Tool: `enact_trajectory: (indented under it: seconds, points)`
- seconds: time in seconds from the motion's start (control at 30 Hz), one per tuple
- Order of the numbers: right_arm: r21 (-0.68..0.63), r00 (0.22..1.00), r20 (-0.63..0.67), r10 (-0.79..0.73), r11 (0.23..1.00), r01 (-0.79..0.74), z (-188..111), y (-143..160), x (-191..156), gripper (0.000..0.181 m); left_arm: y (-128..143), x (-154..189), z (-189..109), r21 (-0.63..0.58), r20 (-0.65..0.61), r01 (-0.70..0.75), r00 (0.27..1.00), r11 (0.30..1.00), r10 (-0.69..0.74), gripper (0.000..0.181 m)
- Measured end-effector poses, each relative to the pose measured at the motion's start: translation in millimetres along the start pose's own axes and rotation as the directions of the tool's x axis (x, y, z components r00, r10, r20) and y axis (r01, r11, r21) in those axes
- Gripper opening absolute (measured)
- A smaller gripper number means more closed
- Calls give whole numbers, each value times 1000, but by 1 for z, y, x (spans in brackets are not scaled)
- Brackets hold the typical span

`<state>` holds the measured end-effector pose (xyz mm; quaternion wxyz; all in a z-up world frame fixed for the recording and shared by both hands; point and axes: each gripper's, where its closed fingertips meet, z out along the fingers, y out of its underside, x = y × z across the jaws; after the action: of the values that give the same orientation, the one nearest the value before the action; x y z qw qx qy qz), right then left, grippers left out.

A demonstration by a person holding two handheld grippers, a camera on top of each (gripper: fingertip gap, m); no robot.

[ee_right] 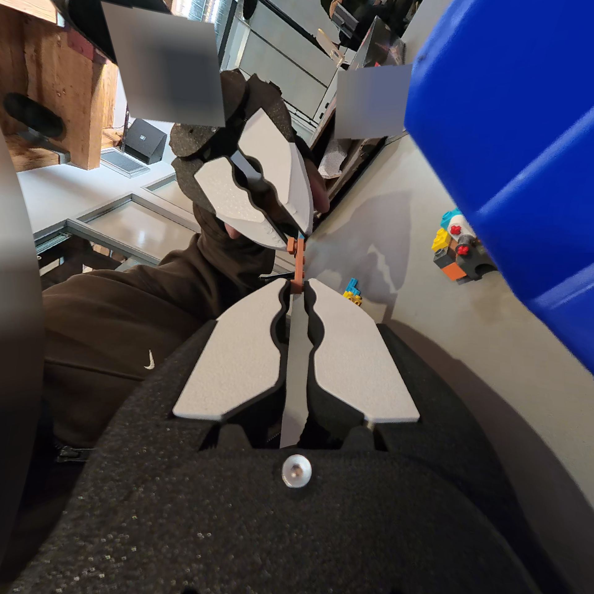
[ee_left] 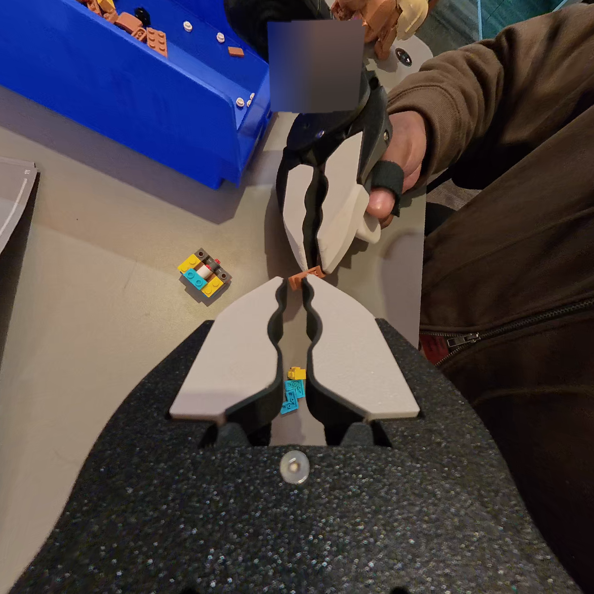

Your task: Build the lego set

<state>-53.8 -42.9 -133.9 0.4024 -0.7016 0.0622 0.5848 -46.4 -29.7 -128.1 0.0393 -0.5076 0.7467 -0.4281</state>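
Mid-frame, left gripper (ee_left: pixel 294 280) and right gripper (ee_right: pixel 297 282) both pinch the brown plate (ee_right: pixel 299 261); next, press its pieces together squarely.

The blue bin (ee_left: pixel 138 96) is cut off by the top and left edges in the left wrist view. The small assembly (ee_right: pixel 456 254) is partly hidden behind the bin in the right wrist view. The teal plates (ee_left: pixel 292 397) show only between the fingers (ee_left: pixel 238 350).
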Motion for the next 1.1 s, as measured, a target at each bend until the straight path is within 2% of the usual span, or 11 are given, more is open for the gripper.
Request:
enact_trajectory:
  seconds: [0.5, 1.1]
  points:
    - [17, 1000, 10, 29, 999, -29, -1, -3, 1, 8, -4, 0, 0, 15, -35, 35, 999, 999, -35, 9]
    - [35, 998, 16, 57, 998, -57, -2, -5, 3, 8, -7, -5, 2, 29, 18, 5, 1000, 1000, -6, 9]
